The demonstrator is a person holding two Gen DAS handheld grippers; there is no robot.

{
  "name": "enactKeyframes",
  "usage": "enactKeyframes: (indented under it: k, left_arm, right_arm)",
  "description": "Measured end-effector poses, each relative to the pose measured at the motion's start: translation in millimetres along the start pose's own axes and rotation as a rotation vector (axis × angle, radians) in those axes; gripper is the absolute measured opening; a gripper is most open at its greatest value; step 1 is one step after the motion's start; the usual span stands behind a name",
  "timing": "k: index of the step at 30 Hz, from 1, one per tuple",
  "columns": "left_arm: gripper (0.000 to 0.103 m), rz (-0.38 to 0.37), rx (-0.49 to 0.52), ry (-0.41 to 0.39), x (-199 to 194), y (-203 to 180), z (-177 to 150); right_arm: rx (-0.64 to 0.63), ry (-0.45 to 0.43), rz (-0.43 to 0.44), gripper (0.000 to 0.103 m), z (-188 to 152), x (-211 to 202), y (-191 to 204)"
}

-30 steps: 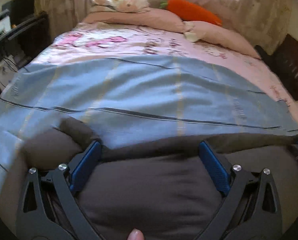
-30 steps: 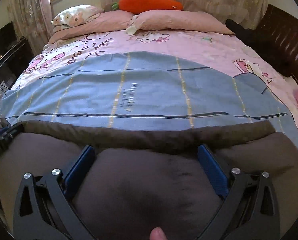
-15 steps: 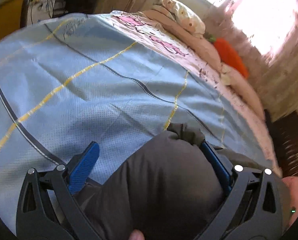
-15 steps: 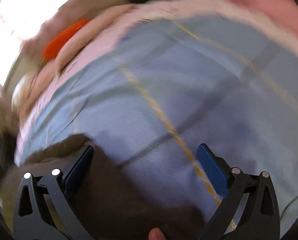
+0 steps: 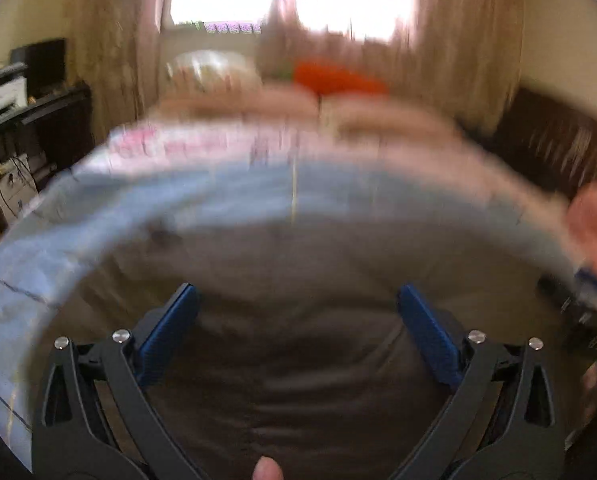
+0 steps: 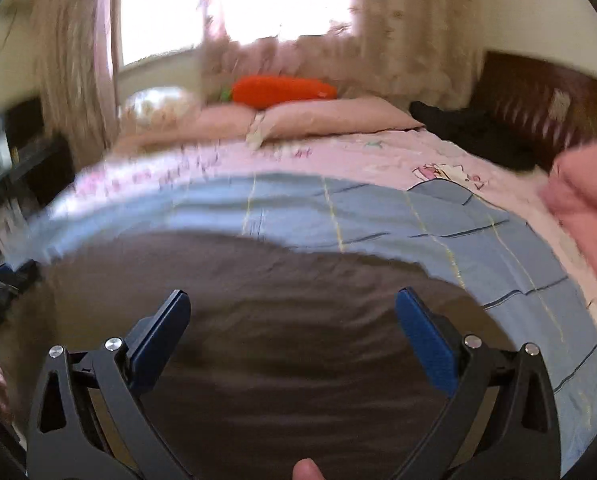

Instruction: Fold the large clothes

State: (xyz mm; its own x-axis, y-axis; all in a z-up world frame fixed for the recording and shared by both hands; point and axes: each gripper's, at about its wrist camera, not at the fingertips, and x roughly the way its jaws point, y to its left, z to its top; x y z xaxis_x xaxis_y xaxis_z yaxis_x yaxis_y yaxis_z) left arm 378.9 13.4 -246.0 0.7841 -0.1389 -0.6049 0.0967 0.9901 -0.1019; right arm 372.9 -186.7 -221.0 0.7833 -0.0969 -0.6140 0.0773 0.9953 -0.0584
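A large dark brown garment [image 5: 298,320] fills the lower half of the left wrist view, spread over a light blue striped sheet [image 5: 178,204] on the bed. It also fills the lower half of the right wrist view [image 6: 290,320], over the same blue sheet [image 6: 378,216]. My left gripper [image 5: 296,332] has its blue pads wide apart with brown cloth lying between them. My right gripper [image 6: 292,332] stands the same way, jaws wide apart over the brown cloth. Both views are blurred by motion.
A pink patterned bedspread [image 6: 338,156], pink pillows [image 6: 330,116] and an orange carrot plush [image 6: 282,88] lie at the bed's far end. A dark wooden bed frame [image 6: 538,92] runs along the right. Dark furniture with devices [image 5: 26,112] stands at left. A pink cloth [image 6: 586,208] lies at right.
Both grippers swung sharply and now face the bed's head again, higher up. The brown garment's edge has billowed further over the blue sheet.
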Motion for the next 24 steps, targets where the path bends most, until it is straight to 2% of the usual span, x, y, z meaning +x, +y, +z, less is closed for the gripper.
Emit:
enactKeyframes:
  k: [1,2,4,6,7,8,10,12,13,14,16,17,18,19,20,21,24]
  left_arm:
    - [0.101,-0.027,-0.027,-0.026,2,7,-6]
    - [0.101,-0.039,-0.102,-0.058,2,24,-10]
    - [0.101,-0.012,-0.189,-0.045,7,47,-8]
    - [0.101,0.091,-0.14,-0.042,11,65,-2]
    - [0.101,0.179,-0.089,-0.044,14,76,1]
    - [0.101,0.221,-0.075,-0.04,16,85,2]
    - [0.101,0.258,-0.132,-0.023,21,116,0]
    - [0.101,0.309,-0.295,0.004,22,154,-5]
    - [0.101,0.352,-0.39,-0.005,18,173,-10]
    - [0.101,0.429,-0.454,-0.019,11,183,-13]
    - [0.101,0.6,-0.544,-0.04,-4,194,-17]
    - [0.101,0.724,-0.595,-0.052,-18,197,-18]
    - [0.101,0.727,-0.631,-0.097,-32,196,-17]
    - [0.101,0.573,-0.649,-0.181,-48,192,-15]
    - [0.101,0.458,-0.621,-0.207,-57,183,-10]
    - [0.101,0.401,-0.578,-0.211,-61,173,-5]
    - [0.101,0.142,-0.377,-0.191,-67,119,13]
  right_arm:
    - [0.022,-0.028,0.033,0.102,-8,6,-3]
    - [0.07,-0.063,0.048,0.102,-10,8,-12]
    - [0.165,-0.061,0.031,0.102,-13,12,-36]
    - [0.254,-0.041,0.023,0.102,-15,20,-67]
    - [0.28,-0.038,-0.008,0.102,-16,24,-83]
    - [0.286,-0.038,-0.043,0.102,-18,27,-96]
    - [0.309,-0.027,-0.146,0.102,-23,34,-125]
    - [0.431,0.01,-0.166,0.102,-34,38,-157]
    - [0.512,0.031,-0.165,0.102,-41,39,-175]
    - [0.586,0.046,-0.177,0.102,-48,40,-188]
    - [0.741,0.081,-0.261,0.102,-64,35,-210]
    - [0.779,0.09,-0.284,0.102,-65,32,-214]
    - [0.8,0.094,-0.295,0.102,-65,23,-211]
    - [0.783,0.077,-0.267,0.102,-62,13,-201]
    - [0.741,0.045,-0.196,0.102,-58,4,-191]
    - [0.653,0.02,-0.114,0.102,-49,-5,-170]
    - [0.495,-0.035,-0.073,0.102,-31,-26,-121]
